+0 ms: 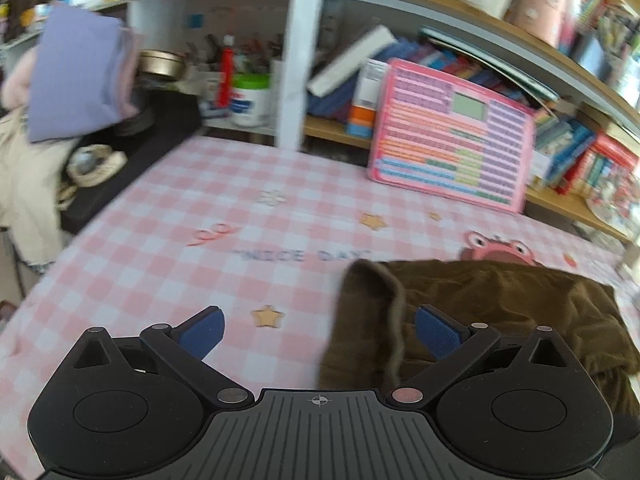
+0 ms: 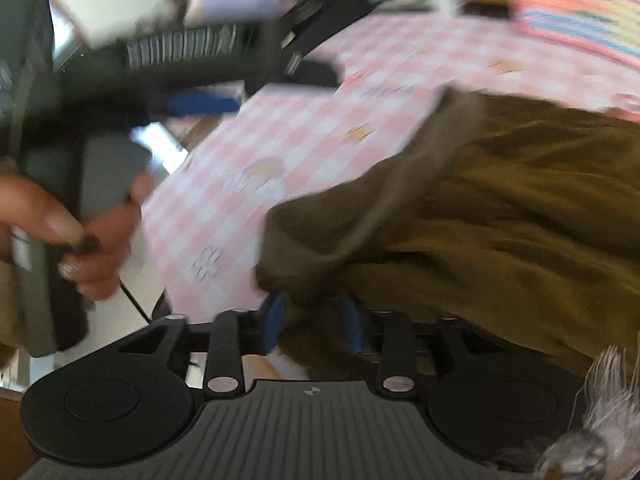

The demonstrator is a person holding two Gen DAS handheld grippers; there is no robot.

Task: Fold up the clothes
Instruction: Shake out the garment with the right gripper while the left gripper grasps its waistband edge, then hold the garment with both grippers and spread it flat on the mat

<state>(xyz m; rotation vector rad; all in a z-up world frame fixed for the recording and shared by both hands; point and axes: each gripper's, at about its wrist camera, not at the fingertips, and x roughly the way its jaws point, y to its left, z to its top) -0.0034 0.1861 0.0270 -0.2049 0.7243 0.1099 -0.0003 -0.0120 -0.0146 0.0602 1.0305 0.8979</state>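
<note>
Left hand-held gripper (image 1: 318,334) hangs over the pink checked worktop (image 1: 160,248), jaws wide apart, nothing in them. The brown garment (image 1: 500,304) lies bunched on the worktop's right side, its folded edge sticking up just beside the right blue pad (image 1: 438,332). Right hand-held gripper (image 2: 314,322) has its jaws partly apart with brown cloth between them; too blurry to say if the pads pinch it.

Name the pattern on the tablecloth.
Pink-and-white checks on the tablecloth, clearest in the left wrist view.
</note>
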